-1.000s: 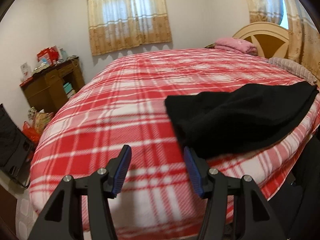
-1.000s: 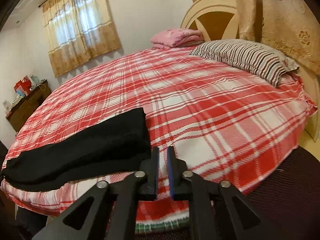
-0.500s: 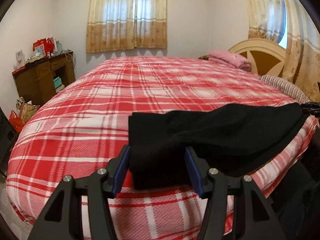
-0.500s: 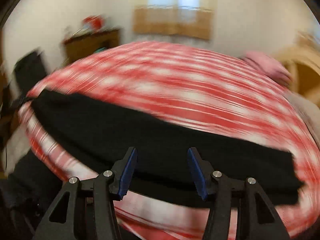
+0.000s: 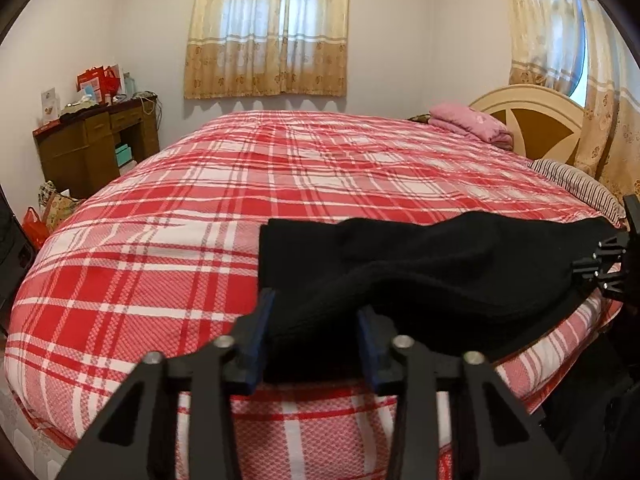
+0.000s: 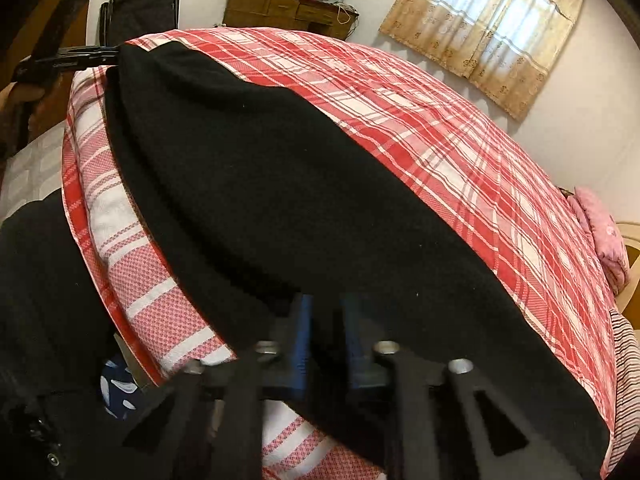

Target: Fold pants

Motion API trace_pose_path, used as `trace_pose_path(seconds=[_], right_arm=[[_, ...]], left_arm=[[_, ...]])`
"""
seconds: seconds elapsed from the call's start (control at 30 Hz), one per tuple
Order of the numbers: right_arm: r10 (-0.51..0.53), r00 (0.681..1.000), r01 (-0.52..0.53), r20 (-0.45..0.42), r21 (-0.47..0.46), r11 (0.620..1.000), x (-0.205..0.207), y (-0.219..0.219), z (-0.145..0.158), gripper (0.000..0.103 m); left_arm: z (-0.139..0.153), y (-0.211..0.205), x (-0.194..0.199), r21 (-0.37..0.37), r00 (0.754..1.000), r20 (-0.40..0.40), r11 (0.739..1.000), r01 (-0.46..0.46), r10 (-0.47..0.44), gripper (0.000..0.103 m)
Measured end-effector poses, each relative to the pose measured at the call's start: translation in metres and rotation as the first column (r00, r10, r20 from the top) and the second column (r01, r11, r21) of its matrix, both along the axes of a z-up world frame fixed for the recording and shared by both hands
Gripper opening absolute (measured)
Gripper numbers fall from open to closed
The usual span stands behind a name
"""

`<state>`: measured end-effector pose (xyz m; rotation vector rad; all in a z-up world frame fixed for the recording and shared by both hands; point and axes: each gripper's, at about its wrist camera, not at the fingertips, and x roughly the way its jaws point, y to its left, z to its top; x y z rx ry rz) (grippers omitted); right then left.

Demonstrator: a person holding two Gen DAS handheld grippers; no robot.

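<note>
Already both tongs grip the black pants (image 5: 420,272), which lie along the bed's (image 5: 280,184) near edge: the left gripper (image 5: 314,340) has just been closing on one end, the right gripper (image 6: 326,334) on the other. Thick bunched cloth could slip out unevenly, dragging it off the edge.

Black pants (image 5: 420,272) between hand-held gripper (image 5: 314,336) pads, seemingly pinched.

- Left wrist view: low at bed (image 5: 168,216) edge, close over black pants (image 5: 420,264), facing window wall.
- Right wrist view: tilted, steeper down, very near the pants' other end.
- Shared: pants, plaid bed, curtains (image 5: 266,28), desk (image 6: 288,10).
</note>
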<state>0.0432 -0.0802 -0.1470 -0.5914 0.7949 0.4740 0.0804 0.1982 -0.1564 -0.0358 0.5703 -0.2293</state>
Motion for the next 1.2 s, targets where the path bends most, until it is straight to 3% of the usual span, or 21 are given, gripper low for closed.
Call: trace_pose_path(seconds=[0.13,0.3,0.47,0.63,0.7,0.77,0.87,0.93,1.03,1.2], right_arm=[[0.008,1.000,-0.008,0.015,0.017,1.000,-0.013,-0.002,0.017,0.002],[-0.002,1.000,0.002,0.017,0.030,1.000,-0.021,-0.002,0.023,0.002],[-0.023,1.000,0.023,-0.003,0.032,0.999,-0.020,-0.005,0.008,0.002],[-0.025,0.998,0.027,-0.059,0.023,0.999,-0.016,-0.005,-0.015,0.003],[-0.028,0.998,0.031,-0.063,0.037,0.999,-0.016,-0.006,-0.013,0.003],[-0.029,0.996,0.034,-0.089,0.054,0.998,-0.013,-0.010,-0.010,0.004],[-0.034,0.995,0.040,-0.094,0.058,0.998,-0.015,-0.014,-0.008,0.006],[-0.041,0.995,0.047,-0.091,0.057,0.997,-0.020,-0.017,-0.005,0.016],[-0.064,0.993,0.073,-0.104,0.094,0.993,-0.023,-0.030,-0.001,0.037],[-0.152,0.984,0.165,-0.093,0.153,0.974,-0.031,-0.063,0.012,0.037]], left_arm=[[0.003,0.002,-0.002,-0.008,1.000,0.013,1.000,0.020,-0.020,0.018],[0.007,0.004,-0.006,-0.053,0.999,0.022,0.998,0.044,-0.042,0.017],[0.010,0.010,-0.015,-0.096,0.997,0.039,0.993,0.068,-0.065,0.015],[-0.004,0.010,-0.012,-0.069,0.998,-0.003,0.996,0.058,-0.058,0.015],[-0.004,0.010,-0.012,-0.055,0.998,-0.001,0.997,0.058,-0.058,0.020],[-0.001,0.009,-0.014,-0.005,0.999,0.005,0.999,0.039,-0.039,0.037],[0.003,0.019,-0.019,0.031,1.000,0.014,0.999,0.012,-0.012,0.045],[0.006,0.032,-0.023,0.037,1.000,0.015,0.999,-0.024,0.023,0.054],[0.012,0.049,-0.029,0.030,0.995,0.036,0.995,-0.091,0.090,0.055],[0.036,0.041,-0.034,0.038,0.988,0.113,0.993,-0.114,0.109,0.058]])
